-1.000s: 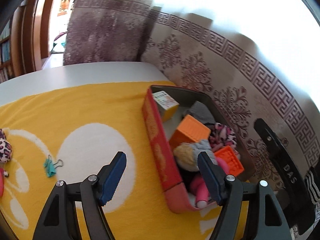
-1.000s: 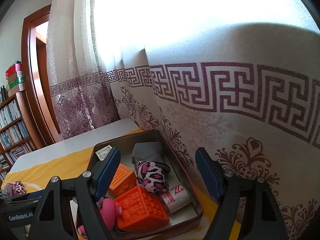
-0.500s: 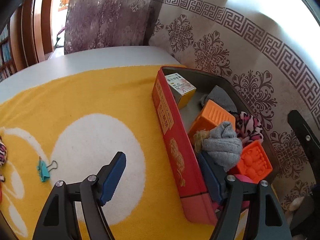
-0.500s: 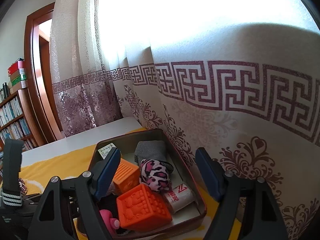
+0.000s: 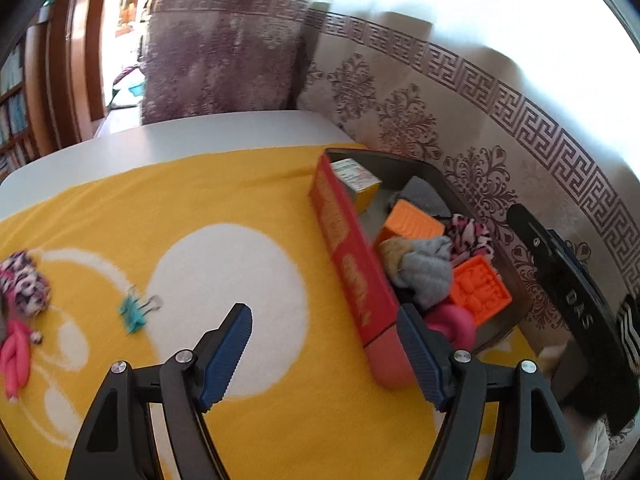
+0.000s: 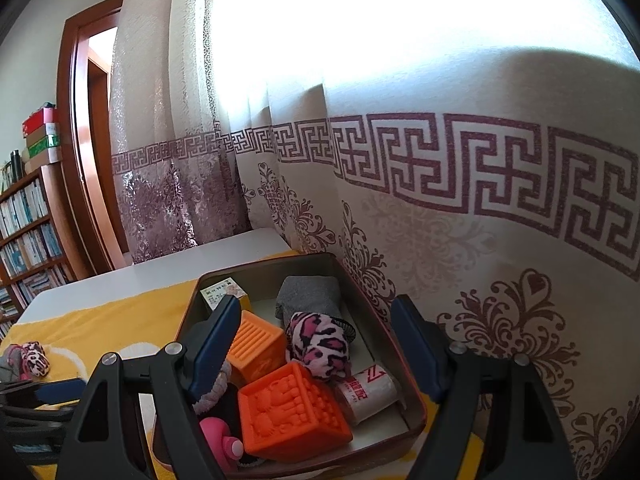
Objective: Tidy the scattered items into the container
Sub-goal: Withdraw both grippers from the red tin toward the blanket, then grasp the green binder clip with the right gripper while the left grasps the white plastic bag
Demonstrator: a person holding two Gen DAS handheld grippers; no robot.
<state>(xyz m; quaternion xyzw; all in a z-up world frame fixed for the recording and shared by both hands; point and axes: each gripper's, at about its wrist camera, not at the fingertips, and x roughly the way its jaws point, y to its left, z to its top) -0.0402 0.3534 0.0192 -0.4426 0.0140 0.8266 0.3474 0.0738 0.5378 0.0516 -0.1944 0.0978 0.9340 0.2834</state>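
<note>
A red tin (image 5: 347, 268) with dark inner walls stands on the yellow cloth and holds orange blocks (image 5: 480, 290), a grey sock (image 5: 426, 276), a leopard-print piece and a small yellow box. My left gripper (image 5: 322, 320) hangs open and empty over the cloth, its right finger at the tin's near corner. Still out on the cloth, to the left, lie a teal binder clip (image 5: 136, 313), a leopard-print scrunchie (image 5: 23, 288) and a pink item (image 5: 16, 354). My right gripper (image 6: 316, 312) hovers open over the tin (image 6: 404, 364), gripping nothing.
A patterned curtain (image 6: 460, 208) hangs right behind the tin. The white table (image 5: 200, 136) runs beyond the yellow cloth (image 5: 200, 216). A bookshelf (image 6: 28, 224) and a wooden door frame stand at far left. The right gripper's black body (image 5: 572, 300) sits right of the tin.
My left gripper has pulled back to the left from over the tin, and the binder clip now sits nearer its fingers. The right gripper's view is almost the same.
</note>
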